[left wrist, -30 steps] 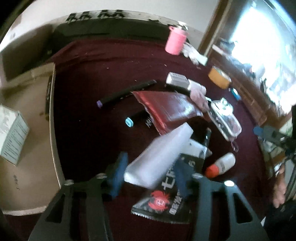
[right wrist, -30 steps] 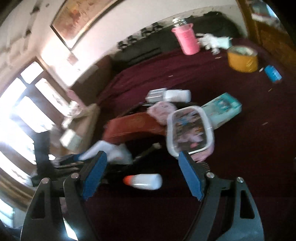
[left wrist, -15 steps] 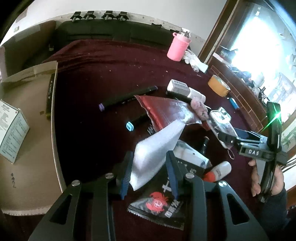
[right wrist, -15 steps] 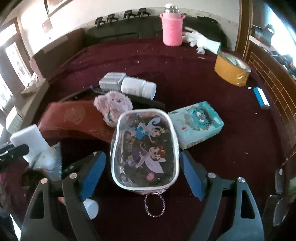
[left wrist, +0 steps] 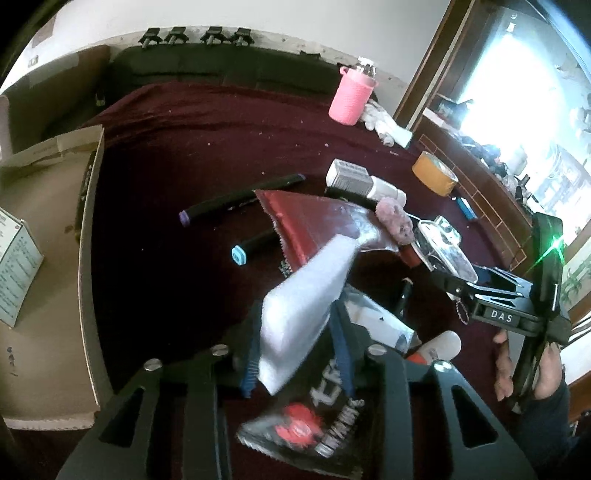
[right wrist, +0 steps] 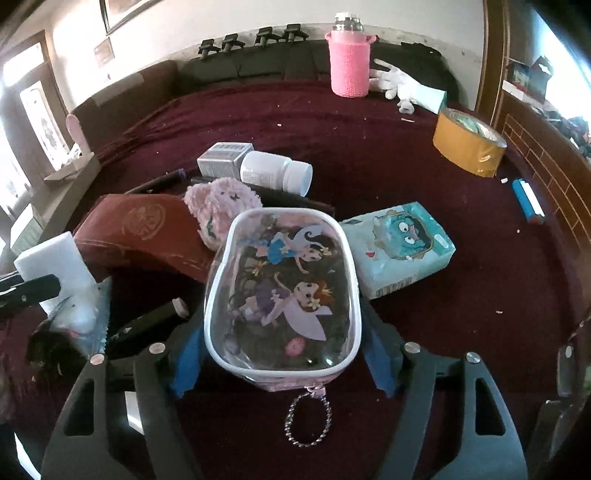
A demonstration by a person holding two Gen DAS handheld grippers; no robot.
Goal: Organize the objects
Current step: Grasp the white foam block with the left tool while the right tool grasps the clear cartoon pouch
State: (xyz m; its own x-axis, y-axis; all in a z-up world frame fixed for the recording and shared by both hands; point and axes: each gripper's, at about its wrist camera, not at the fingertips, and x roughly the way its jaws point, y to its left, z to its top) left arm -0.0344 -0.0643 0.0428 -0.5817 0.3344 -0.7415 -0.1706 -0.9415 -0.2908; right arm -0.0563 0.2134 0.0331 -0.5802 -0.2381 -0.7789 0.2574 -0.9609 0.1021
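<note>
Tongs, two: left [left wrist: 295,347] closing on one white block [left wrist: 303,295], right [right wrist: 280,354] closing around one clear pouch [right wrist: 284,288].

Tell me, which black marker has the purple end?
The longer black marker, lying farther back on the maroon cloth. The shorter marker nearer the tongs has a light blue end.

Black snack packet [left wrist: 314,435] — blurred, half under white foam block [left wrist: 306,314]

Far across my maroon table [right wrist: 258,122], a black bag [right wrist: 258,66] lines the white wall [right wrist: 221,22], a framed picture [right wrist: 122,11] hanging left.
</note>
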